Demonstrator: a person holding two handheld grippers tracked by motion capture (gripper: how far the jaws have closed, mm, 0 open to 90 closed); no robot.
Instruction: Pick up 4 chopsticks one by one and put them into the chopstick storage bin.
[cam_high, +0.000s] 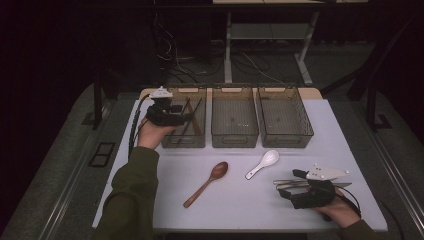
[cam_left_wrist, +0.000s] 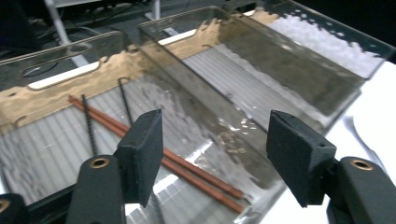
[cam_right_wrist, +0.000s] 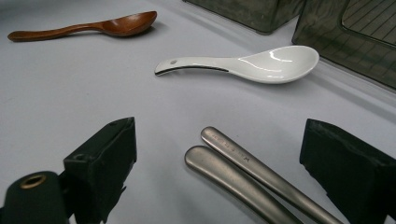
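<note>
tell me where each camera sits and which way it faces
High view: above the person's side, facing forward and down on the white table; forearms, both hands show.
Left gripper view: rides the left gripper, over the clear plastic bin with brown chopsticks.
Right gripper view: rides the right gripper, facing metal handles; shares the white ceramic spoon with the high view.

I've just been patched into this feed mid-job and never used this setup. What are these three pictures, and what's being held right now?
A person works at a white table, with a hand-held two-jaw tool in each hand. The high view looks down from above; the other two pictures come from cameras riding on each tool.

The left tool hovers open over the left bin, which holds brown chopsticks and dark thin ones. The right tool is open around two metal handles, not yet gripping.

A wooden spoon and a white ceramic spoon lie on the table. Nothing is held.
</note>
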